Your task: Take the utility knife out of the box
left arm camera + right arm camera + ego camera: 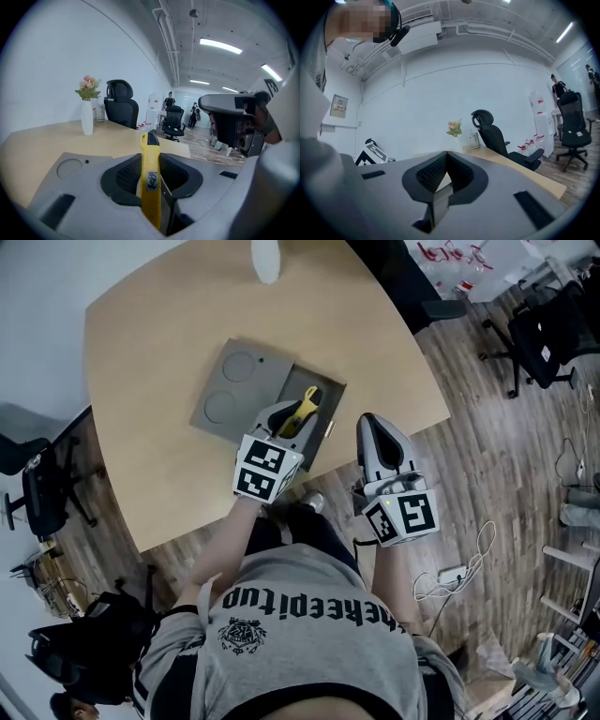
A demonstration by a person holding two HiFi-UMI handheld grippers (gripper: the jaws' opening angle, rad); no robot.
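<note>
Big pale desk (141, 381), with a grey box (246, 381) lying open on it right under the left gripper (292, 418). The right gripper (380, 439) hangs off to the side past the desk edge, with its jaws pinched together on nothing.

The left jaws are clamped on the yellow utility knife (150, 183). It sits edge-on between the pads, with its front end sticking out past the jaw tips, above the box's open half. From the head view I can't say how far clear of the box it is.

Handling-wise I'd guess it's light and rigid, with smooth plastic sides that could slip or pivot. A mid-body hold across the flat faces seems the sane spot, well back from the blade end. No idea whether the blade is out.
</note>
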